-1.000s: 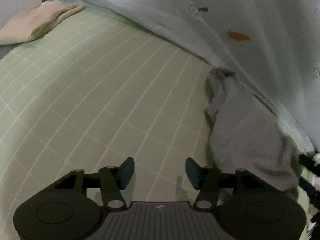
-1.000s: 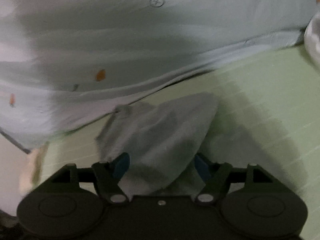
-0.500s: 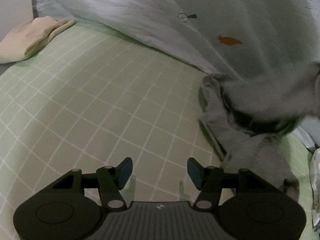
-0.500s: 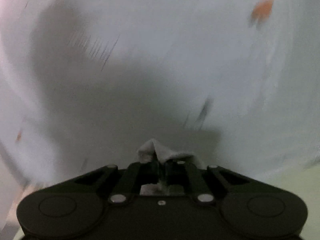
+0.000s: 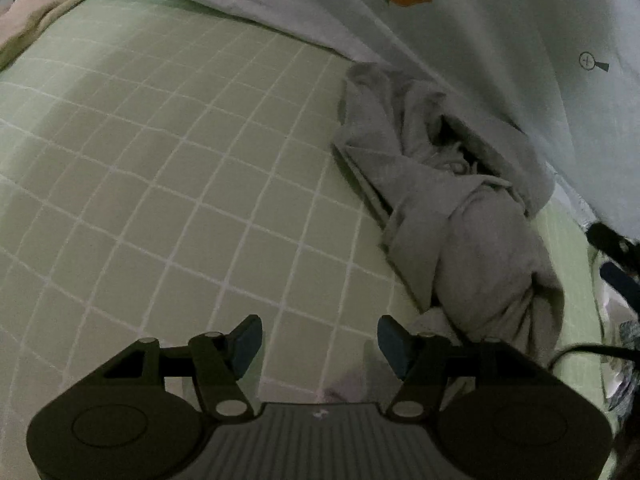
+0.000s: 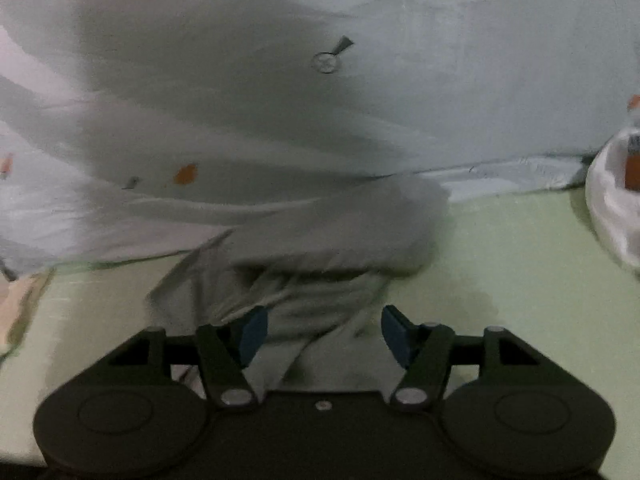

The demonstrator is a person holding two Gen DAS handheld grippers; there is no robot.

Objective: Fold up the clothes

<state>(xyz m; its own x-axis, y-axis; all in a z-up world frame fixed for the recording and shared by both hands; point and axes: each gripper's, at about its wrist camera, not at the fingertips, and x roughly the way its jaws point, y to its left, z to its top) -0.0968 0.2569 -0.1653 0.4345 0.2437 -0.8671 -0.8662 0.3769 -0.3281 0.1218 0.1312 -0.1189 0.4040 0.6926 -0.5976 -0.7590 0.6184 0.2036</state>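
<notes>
Now: grey garment point(image 5: 460, 216) crumpled | right gripper point(image 6: 322, 334) opening over it

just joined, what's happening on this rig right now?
A person with a handheld gripper in each hand is folding clothes on a green checked sheet. A grey garment lies crumpled against a pale carrot-print quilt, not yet folded. The right gripper is over the garment, jaws opening, cloth between the pads but not pinched. The left gripper hangs over bare sheet beside the garment, jaws opening, nothing between them. A cream cloth lies at the far left.
</notes>
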